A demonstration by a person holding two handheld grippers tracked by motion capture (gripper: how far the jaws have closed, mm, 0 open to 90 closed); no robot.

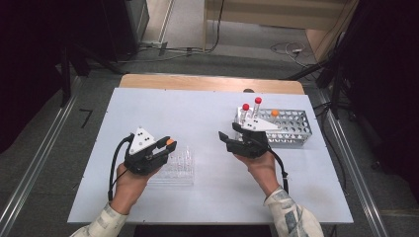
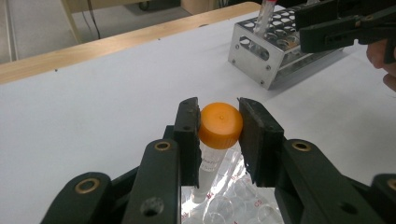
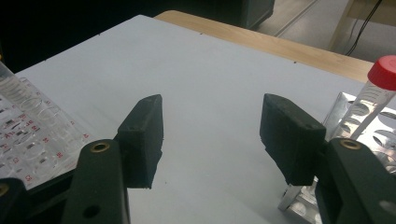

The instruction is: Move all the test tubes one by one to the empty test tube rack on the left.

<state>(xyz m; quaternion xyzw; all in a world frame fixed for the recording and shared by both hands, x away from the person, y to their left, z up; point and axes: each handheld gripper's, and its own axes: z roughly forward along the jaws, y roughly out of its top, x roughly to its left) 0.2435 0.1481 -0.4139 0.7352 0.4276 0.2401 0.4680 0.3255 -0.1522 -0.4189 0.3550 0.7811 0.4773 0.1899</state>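
Observation:
My left gripper is shut on an orange-capped tube, its jaws pressing the cap from both sides. The tube's body hangs down into a clear plastic rack on the white table. My right gripper is open with nothing between its jaws, just left of a metal rack. That rack holds two red-capped tubes and an orange-capped one. A red-capped tube leans at the right of the right gripper view.
The white tabletop has free room in its middle and along the far side, with a wooden edge behind it. Cables and dark stands lie on the floor beyond the table.

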